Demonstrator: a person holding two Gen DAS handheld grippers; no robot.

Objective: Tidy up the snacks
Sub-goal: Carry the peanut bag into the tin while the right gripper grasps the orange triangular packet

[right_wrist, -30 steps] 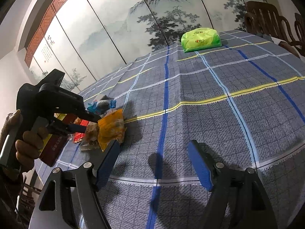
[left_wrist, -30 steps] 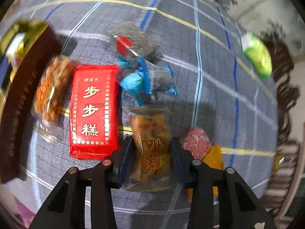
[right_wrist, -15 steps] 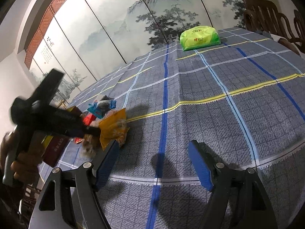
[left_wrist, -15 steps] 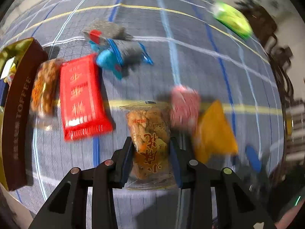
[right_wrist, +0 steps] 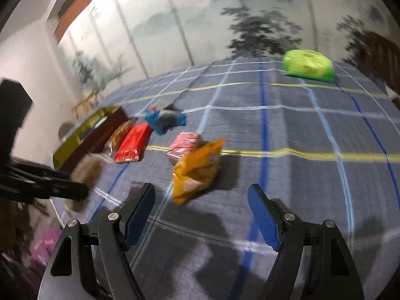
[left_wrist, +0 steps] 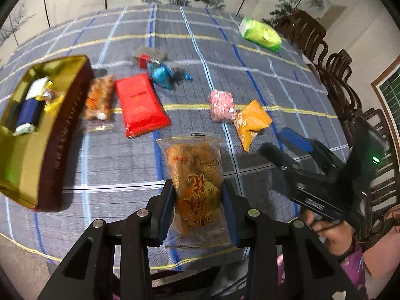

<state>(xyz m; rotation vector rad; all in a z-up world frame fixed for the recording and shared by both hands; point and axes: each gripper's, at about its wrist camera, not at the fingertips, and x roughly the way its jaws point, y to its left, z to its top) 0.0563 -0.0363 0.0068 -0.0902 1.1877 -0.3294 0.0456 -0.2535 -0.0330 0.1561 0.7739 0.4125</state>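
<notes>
Your left gripper clamps a clear snack packet.
Your right gripper gapes empty; orange bag at twelve o'clock.

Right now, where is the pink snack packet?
In the left wrist view, the pink packet lies on the tablecloth right of centre, touching the orange bag.

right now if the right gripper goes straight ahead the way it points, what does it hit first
Most likely the orange snack bag, lying on the tablecloth just beyond the open, empty jaws of the right gripper. The pink packet is right behind it. Motion blur makes depth uncertain.
</notes>
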